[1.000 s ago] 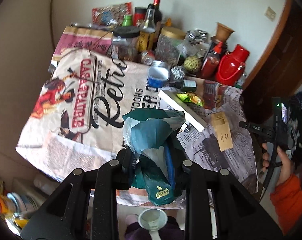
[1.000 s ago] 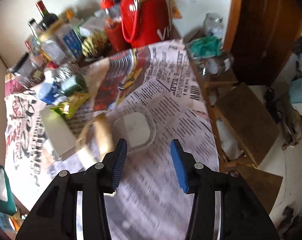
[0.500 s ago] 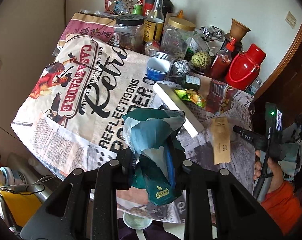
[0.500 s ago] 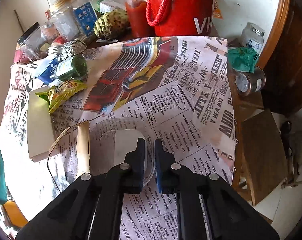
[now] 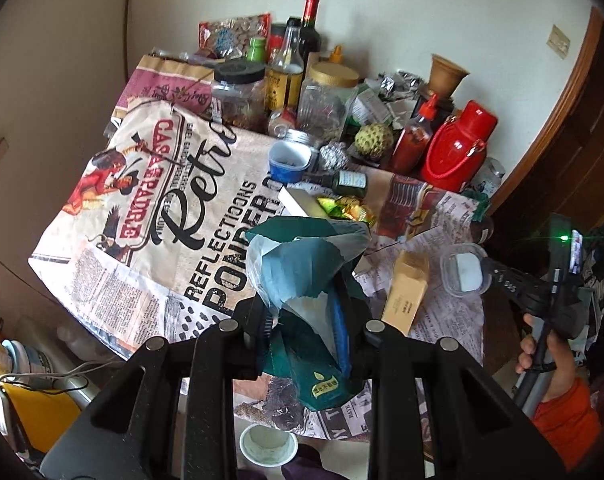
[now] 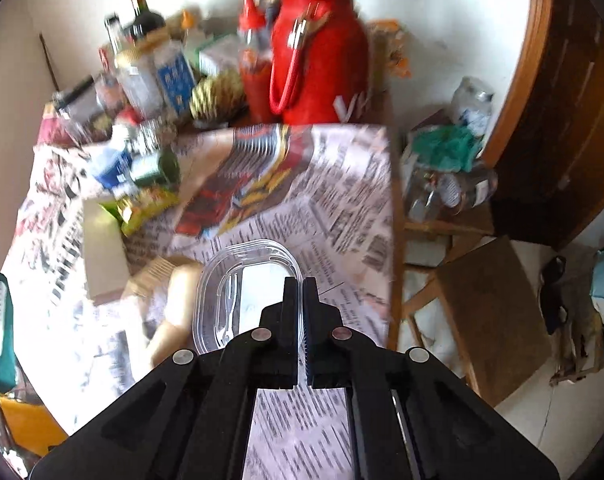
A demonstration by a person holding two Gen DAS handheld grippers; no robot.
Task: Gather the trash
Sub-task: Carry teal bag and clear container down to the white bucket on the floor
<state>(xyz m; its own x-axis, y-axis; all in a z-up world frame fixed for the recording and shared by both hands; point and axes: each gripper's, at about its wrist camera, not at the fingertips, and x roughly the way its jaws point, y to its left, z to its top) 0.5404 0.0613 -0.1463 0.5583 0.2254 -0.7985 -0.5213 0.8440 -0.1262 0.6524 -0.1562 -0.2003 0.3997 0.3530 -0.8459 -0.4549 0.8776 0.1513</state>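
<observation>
Newspaper-print tabletop is pretty cluttered. Left gripper has its jaws clamped on a crumpled green bag, held above the near edge. Right gripper jaws are pinched shut on a clear plastic tub's rim, over the tabletop beside a tan box.

My left gripper is matte black plastic, its two broad arms studded with round silver screw heads, and blue ribbed pads line the inner faces of its fingers. My right gripper is built the same: black, silver screws, a blue pad edge. A small green light glows on its body, and my sleeve behind it is orange.
</observation>
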